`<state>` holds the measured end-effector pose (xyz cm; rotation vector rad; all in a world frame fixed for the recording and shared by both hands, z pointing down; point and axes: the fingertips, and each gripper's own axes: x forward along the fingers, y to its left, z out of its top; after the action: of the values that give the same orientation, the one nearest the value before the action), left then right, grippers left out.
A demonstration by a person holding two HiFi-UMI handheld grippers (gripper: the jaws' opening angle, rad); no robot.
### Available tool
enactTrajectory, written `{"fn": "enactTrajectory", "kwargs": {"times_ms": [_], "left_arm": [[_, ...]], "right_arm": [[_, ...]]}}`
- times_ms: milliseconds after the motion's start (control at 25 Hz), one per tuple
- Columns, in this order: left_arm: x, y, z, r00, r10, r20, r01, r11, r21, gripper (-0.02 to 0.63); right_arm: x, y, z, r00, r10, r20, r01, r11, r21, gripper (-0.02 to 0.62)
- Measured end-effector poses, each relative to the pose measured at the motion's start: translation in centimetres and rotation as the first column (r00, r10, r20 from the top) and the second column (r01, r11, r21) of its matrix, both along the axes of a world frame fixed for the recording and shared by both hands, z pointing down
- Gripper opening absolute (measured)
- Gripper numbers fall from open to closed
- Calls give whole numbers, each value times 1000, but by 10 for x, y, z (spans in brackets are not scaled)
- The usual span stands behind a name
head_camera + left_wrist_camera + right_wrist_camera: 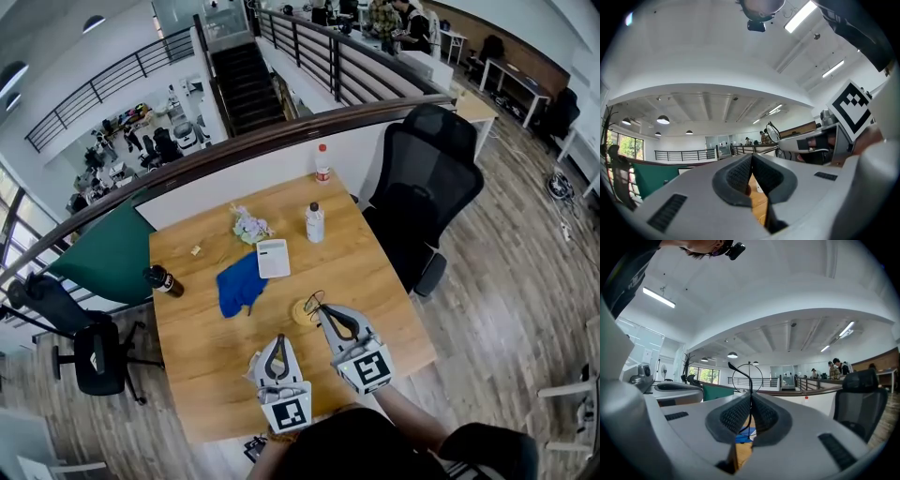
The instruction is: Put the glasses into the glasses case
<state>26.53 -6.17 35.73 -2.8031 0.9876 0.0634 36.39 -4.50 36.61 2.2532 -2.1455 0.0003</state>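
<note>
Right gripper [323, 312]: jaws closed on the glasses, the thin dark frame pinched between the pads; it reaches over the near right part of the table, pointing to the far side.
Left gripper [278, 343]: jaws closed together with nothing between the pads; it sits just left of the right gripper and nearer the table's near edge.
Wooden table [206, 347]: square light wood top beside a curved railing, with both grippers over its near half.
Office chair [427, 183]: black mesh, standing off the table's far right corner.
Green panel [112, 255]: leaning off the table's left side, below the railing.
Blue cloth [241, 284]: crumpled near the table's middle, left of the grippers' tips.
White flat case [273, 258]: lying closed just right of the blue cloth's far end and touching it, well apart from the glasses.
White bottle [315, 223]: upright, far of the case.
Red-capped bottle [322, 164]: upright at the table's far edge.
Dark bottle [163, 279]: lying on its side at the left edge.
Floral wad [250, 225]: crumpled, left of the white bottle.
Yellow round object [300, 313]: flat on the table, right beneath the gripped glasses.
Glasses [313, 302]: raised off the table at the right gripper's tips, one round wire-rimmed lens standing above the pads in the right gripper view.
</note>
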Motion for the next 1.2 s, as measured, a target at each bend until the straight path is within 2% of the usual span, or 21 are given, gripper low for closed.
{"fn": "enactTrajectory", "kwargs": {"times_ms": [520, 960, 1200], "left_arm": [[-12, -8, 12, 999, 32, -29, -32, 999, -14, 20], [-51, -17, 37, 998, -45, -33, 44, 998, -49, 19], [-76, -17, 53, 992, -121, -35, 118, 989, -89, 19]], "right_arm": [[-20, -8, 26, 1000, 8, 24, -6, 997, -76, 14], [-58, -27, 56, 994, -91, 55, 99, 981, -168, 14], [-83, -39, 80, 978, -186, 91, 202, 954, -223, 14]]}}
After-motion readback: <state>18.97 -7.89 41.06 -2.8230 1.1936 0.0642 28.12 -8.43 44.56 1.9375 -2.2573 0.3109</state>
